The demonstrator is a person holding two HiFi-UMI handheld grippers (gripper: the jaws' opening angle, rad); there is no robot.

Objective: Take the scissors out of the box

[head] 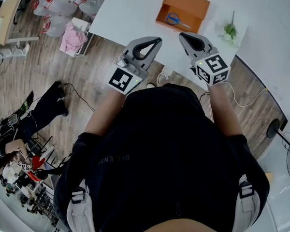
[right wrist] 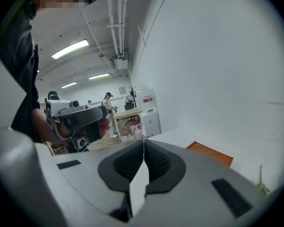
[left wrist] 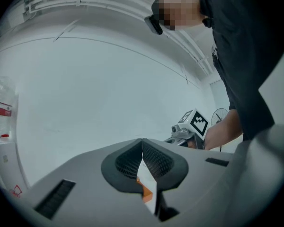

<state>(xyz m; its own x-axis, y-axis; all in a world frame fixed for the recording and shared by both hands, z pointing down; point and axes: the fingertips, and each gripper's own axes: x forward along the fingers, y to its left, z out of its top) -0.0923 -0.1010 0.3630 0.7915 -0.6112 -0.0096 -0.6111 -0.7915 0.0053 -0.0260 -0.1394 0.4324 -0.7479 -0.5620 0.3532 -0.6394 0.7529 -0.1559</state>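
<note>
The left tool (head: 158,39) and right tool (head: 181,34) hang over the counter's (head: 130,13) near edge. Each has its jaws together at the tips and grips nothing. Just beyond the right tool's tip stands the box (head: 193,1). The scissors (head: 178,20) lie flat inside, crosswise to the tools, with handles left and blades right. A plant (head: 230,30) sits to the right tool's right.

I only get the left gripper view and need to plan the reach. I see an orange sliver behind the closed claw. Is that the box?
Observer: Yes. The head view shows an open orange box on the white table, beyond the left claw.
Operator: Are the scissors in it?
Observer: Yes, blue-handled scissors lie inside.
Operator: Anything beside it?
Observer: A small green plant, at its right.
</note>
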